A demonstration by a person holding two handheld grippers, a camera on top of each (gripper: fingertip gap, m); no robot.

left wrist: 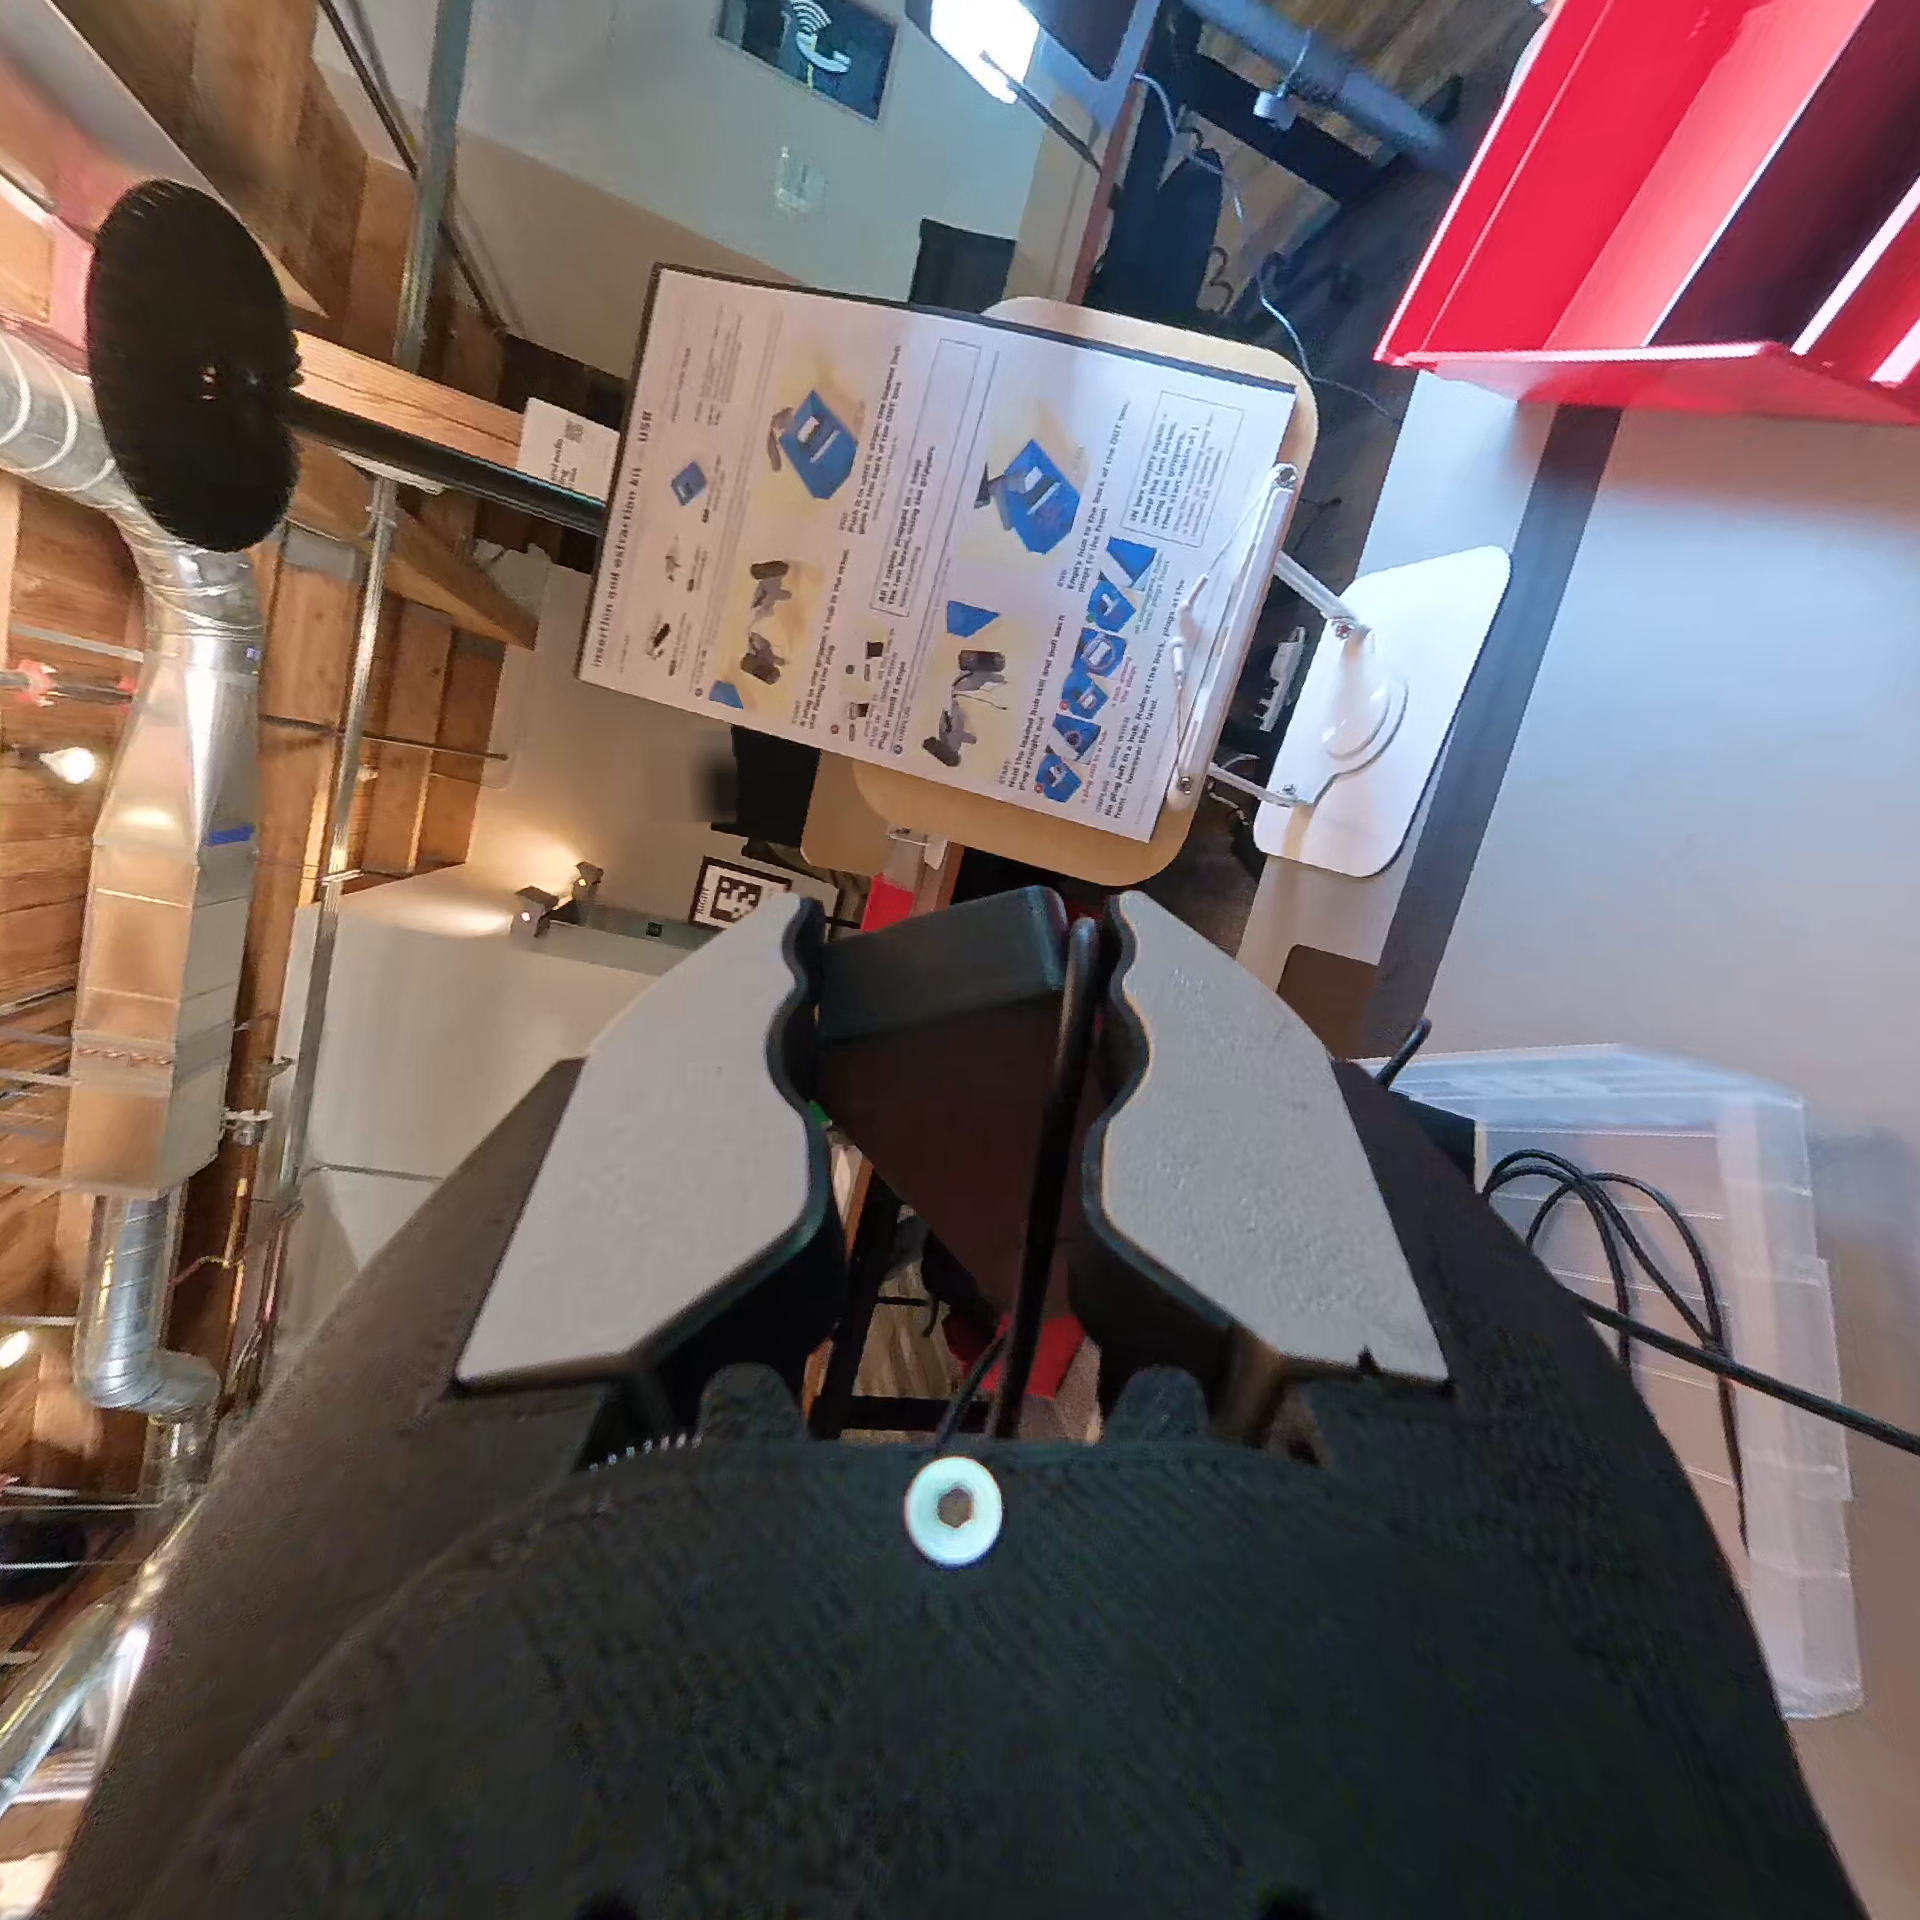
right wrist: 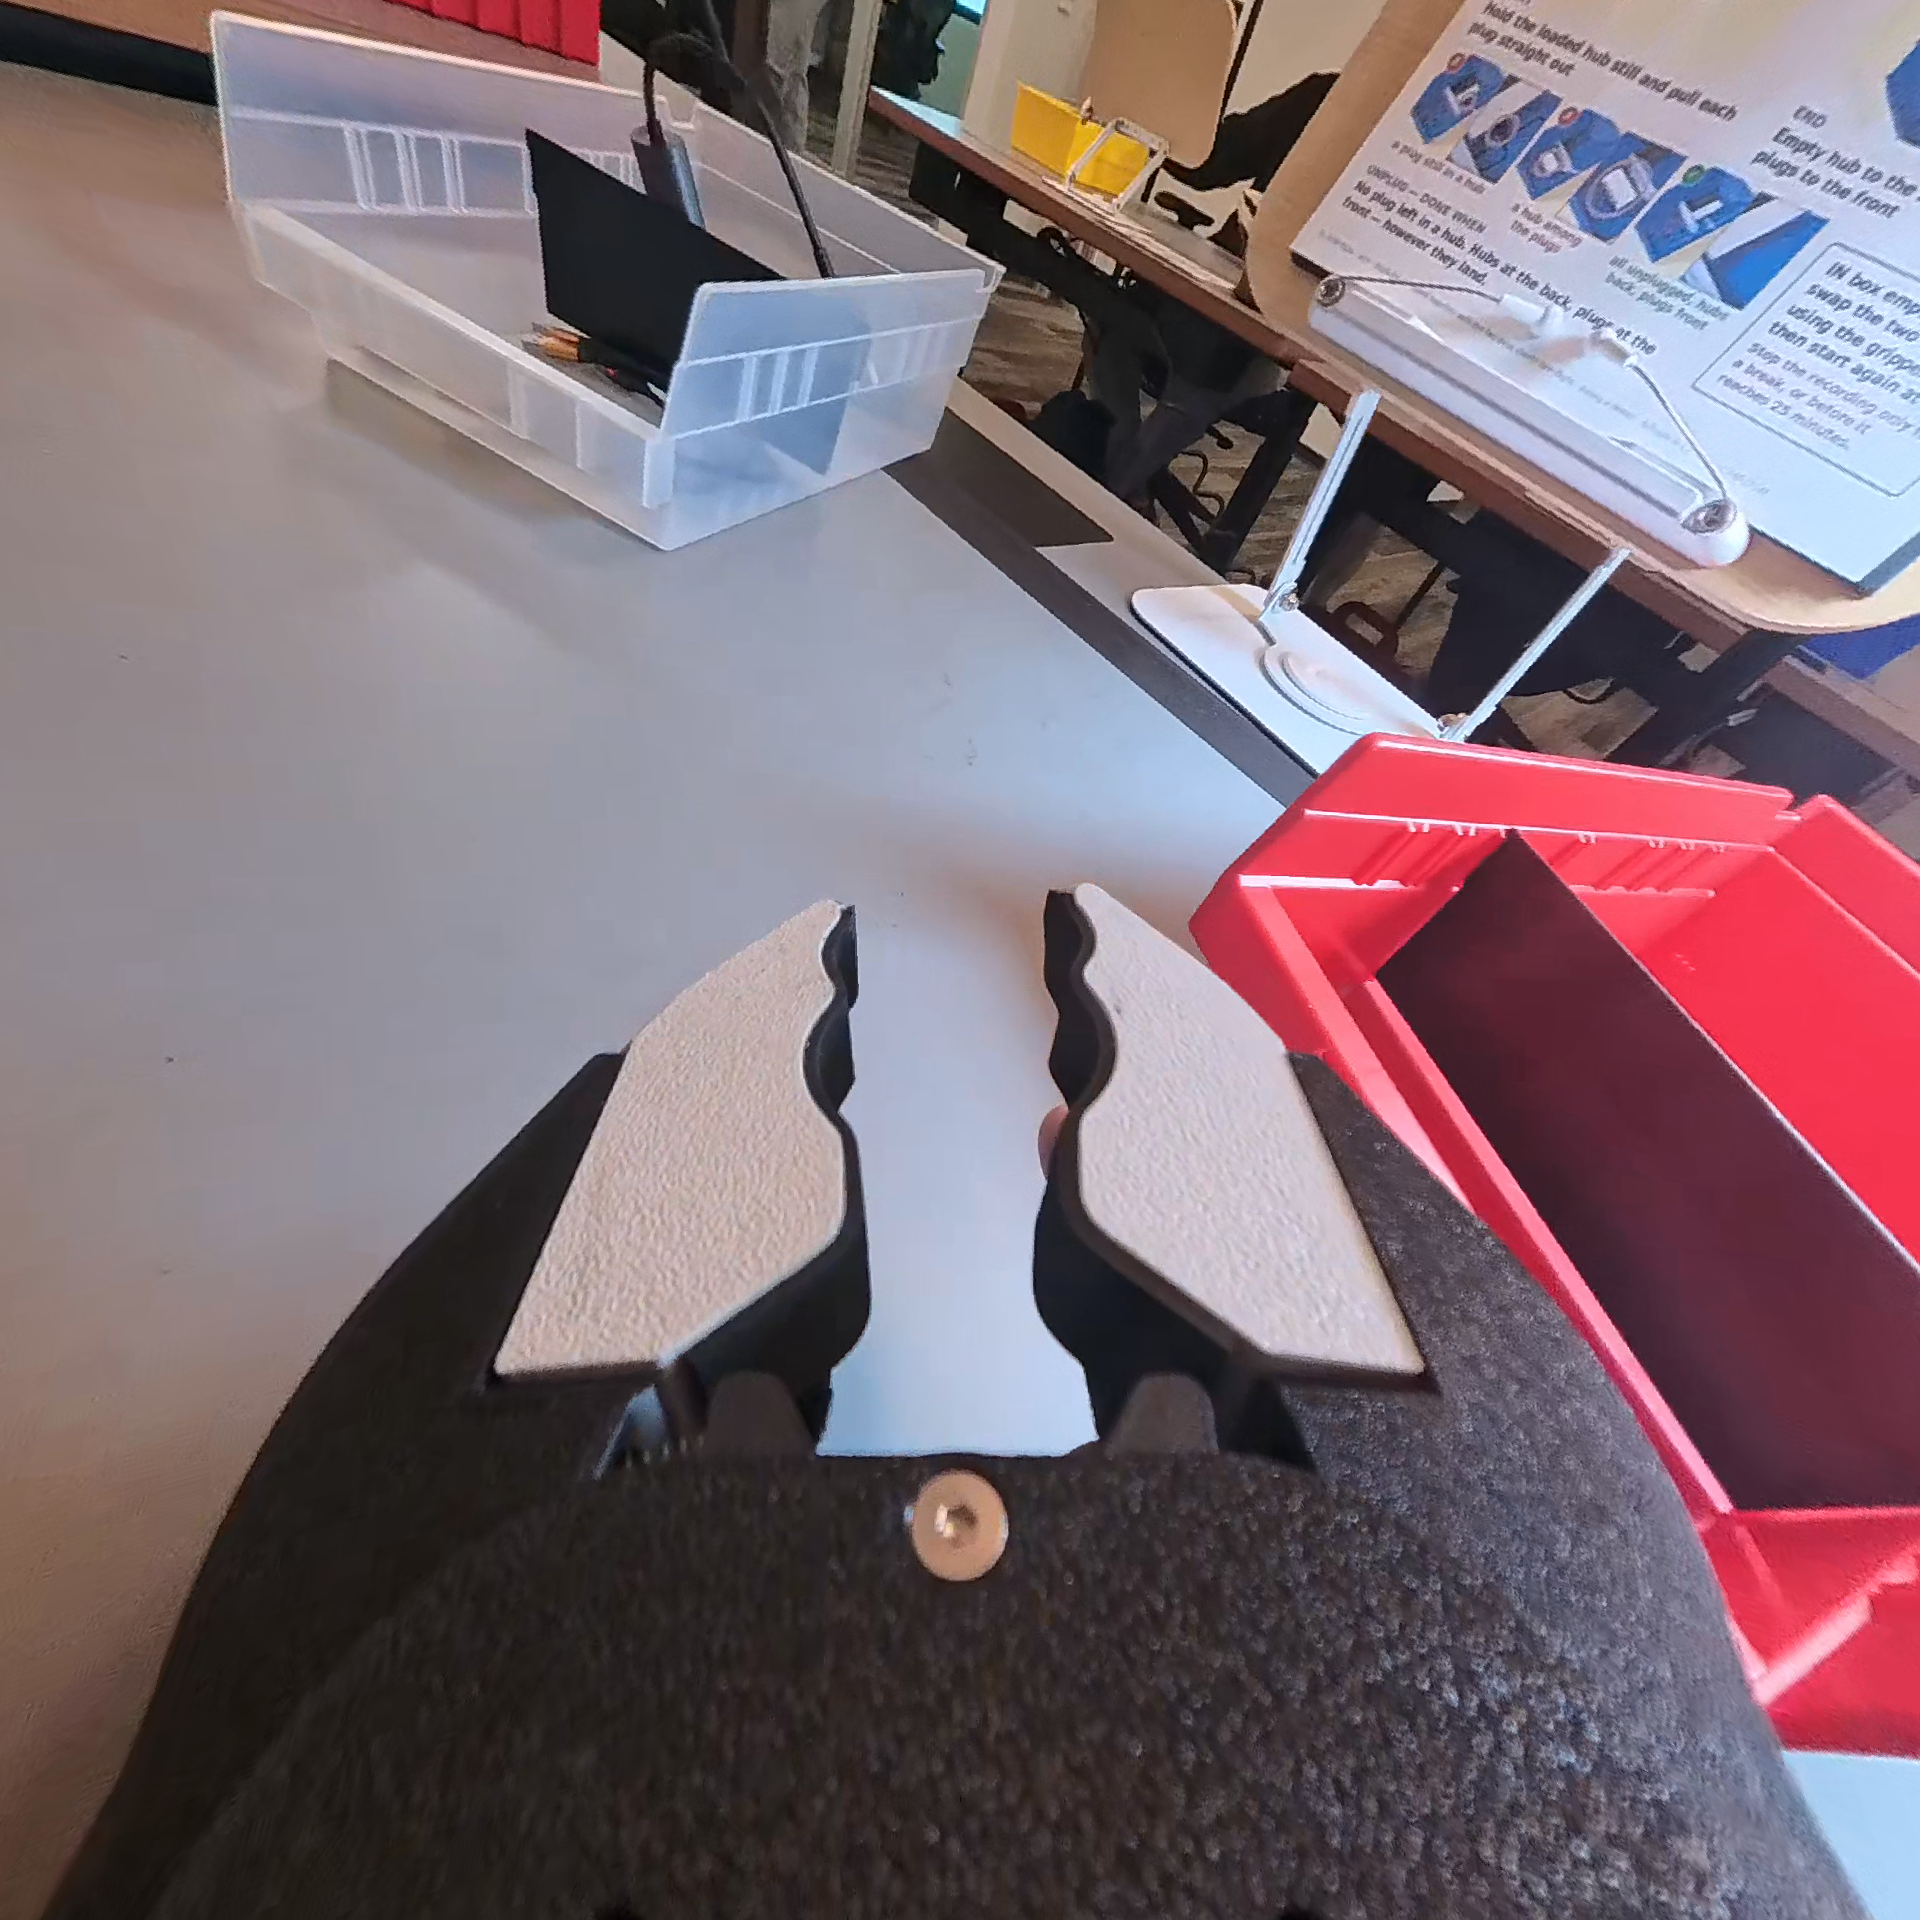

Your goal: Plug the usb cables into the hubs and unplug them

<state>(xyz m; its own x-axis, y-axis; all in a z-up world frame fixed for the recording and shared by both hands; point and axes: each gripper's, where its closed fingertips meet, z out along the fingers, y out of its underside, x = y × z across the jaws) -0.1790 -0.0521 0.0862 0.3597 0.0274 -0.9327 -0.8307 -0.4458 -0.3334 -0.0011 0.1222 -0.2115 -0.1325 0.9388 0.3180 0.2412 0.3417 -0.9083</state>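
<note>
Between the fingers of my left tongs [left wrist: 951,935] sat a black hub [left wrist: 935,971], clamped and lifted off the table [right wrist: 520,779], its long axis running toward twelve o'clock, away from the camera. A thin black cable [left wrist: 1049,1195] ran back along it toward six. I judged that cable could snag and twist the hub loose. My right tongs [right wrist: 951,925] hung apart, empty, a red bin [right wrist: 1558,852] at three o'clock.
</note>
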